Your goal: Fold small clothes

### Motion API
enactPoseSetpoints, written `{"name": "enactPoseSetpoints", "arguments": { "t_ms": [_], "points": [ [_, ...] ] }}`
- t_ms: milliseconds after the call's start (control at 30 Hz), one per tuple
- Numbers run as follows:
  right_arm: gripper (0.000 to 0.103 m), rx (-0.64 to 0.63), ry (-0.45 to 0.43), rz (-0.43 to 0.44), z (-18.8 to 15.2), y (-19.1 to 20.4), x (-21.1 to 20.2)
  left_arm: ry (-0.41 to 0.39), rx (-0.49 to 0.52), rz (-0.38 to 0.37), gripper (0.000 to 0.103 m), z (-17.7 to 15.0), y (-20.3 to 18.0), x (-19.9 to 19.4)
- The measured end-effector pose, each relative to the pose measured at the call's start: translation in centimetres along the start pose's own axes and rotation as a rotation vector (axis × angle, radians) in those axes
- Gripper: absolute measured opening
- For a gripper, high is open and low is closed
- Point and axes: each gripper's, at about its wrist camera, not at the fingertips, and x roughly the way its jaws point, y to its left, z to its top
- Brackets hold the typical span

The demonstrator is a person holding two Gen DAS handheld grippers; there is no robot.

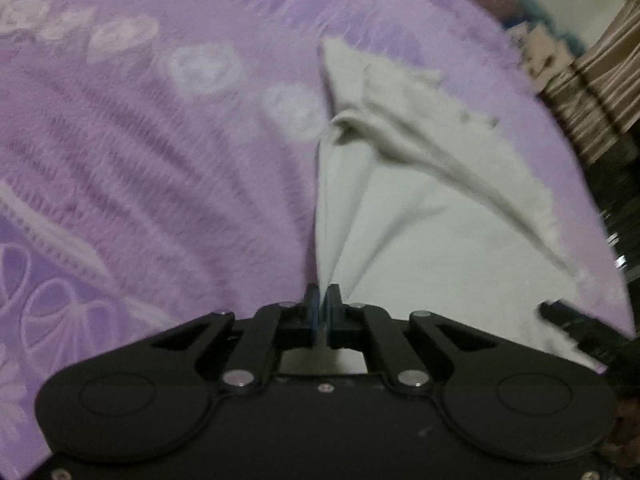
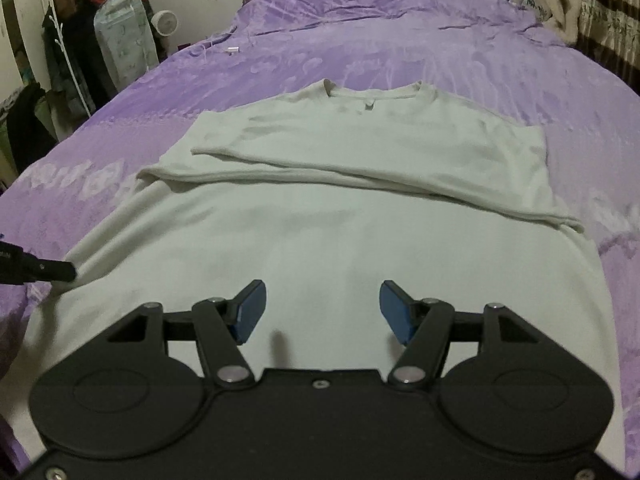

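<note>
A pale grey-white T-shirt [image 2: 320, 232] lies flat on the purple bedspread [image 2: 360, 40], collar at the far end, with a sleeve folded across its chest. My left gripper [image 1: 323, 300] is shut on the shirt's [image 1: 420, 220] left edge near the hem, and creases fan out from the pinch. In the right wrist view the same gripper [image 2: 60, 270] shows as a dark tip at that edge. My right gripper [image 2: 322, 308] hovers open over the lower middle of the shirt, nothing between its blue pads [image 2: 250, 312]. Its dark tip [image 1: 568, 320] shows at the right of the left wrist view.
A coat rack [image 2: 80, 40] hung with clothes and a small fan [image 2: 165, 24] stand left of the bed. Pillows [image 2: 552, 0] lie at the head, beside striped curtains [image 2: 612, 20]. The bedspread [image 1: 140, 160] stretches out left of the shirt.
</note>
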Motion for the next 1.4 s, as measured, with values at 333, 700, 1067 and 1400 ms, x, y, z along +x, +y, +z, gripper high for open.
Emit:
{"name": "enactPoseSetpoints", "arguments": {
  "t_ms": [333,700,1067,1400],
  "points": [
    [0.067,-0.010,0.066,-0.004,-1.6,0.8,2.0,0.059,-0.114,-0.201,0.072,0.3,3.4,-0.4],
    [0.067,0.200,0.046,-0.055,-5.8,-9.3,-12.2,0.132,0.024,-0.134,0.074,-5.4,3.1,-4.6],
    [0.067,0.333,0.186,-0.144,-11.5,-14.3,-14.8,0.225,-0.036,-0.210,0.075,-7.6,4.3,-5.9],
    [0.036,0.454,0.200,-0.017,-11.2,-15.3,-14.1,0.280,-0.161,-0.349,0.060,-8.4,5.4,-6.1]
  ]
}}
